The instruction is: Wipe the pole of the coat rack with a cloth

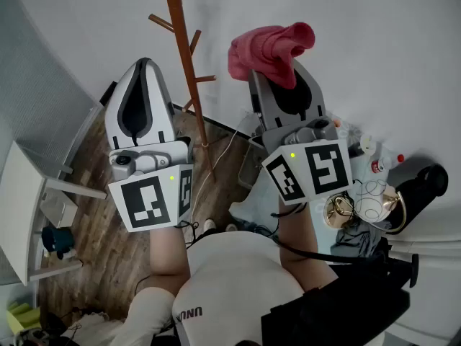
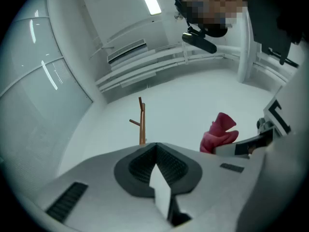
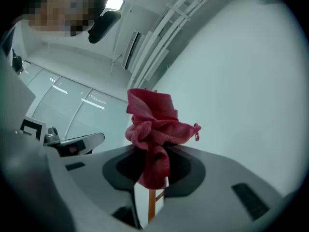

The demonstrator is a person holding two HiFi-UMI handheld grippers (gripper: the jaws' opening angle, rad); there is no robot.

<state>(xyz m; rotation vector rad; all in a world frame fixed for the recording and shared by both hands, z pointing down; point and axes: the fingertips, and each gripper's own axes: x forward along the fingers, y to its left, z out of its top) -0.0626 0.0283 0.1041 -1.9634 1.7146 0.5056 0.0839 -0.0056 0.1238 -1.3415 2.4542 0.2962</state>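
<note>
- Cloth (image 1: 270, 49): pink-red, rough weave, bunched into a lump, small loop at one corner. It sits at the tip of my right claw (image 1: 282, 76), most of it spilling above and left of the jaws.
- Right claw: jaws clamped on the lower fold of the cloth. In the right gripper view a tail of cloth (image 3: 154, 124) hangs down between them.
- Coat rack pole (image 1: 186, 56): thin brown wood, upright, short pegs (image 1: 162, 22) slanting off it, in front of a white wall (image 1: 374, 42).
- The pole stands between my two claws, nearer the left one and just right of it.
- From the head view the cloth is near the pole, on its right, not touching it.
- In the right gripper view a sliver of the pole (image 3: 152, 204) shows through the jaw gap under the cloth.
- Left claw (image 1: 146, 62): jaws together, nothing between them. Its own view shows the pole (image 2: 142, 124) straight ahead beyond the tips and the cloth (image 2: 219, 132) off to the right.
- Pose: both claws raised side by side, tips aimed away from me at the wall, marker cubes (image 1: 153, 197) facing me, my bare forearms (image 1: 169, 247) below them.
</note>
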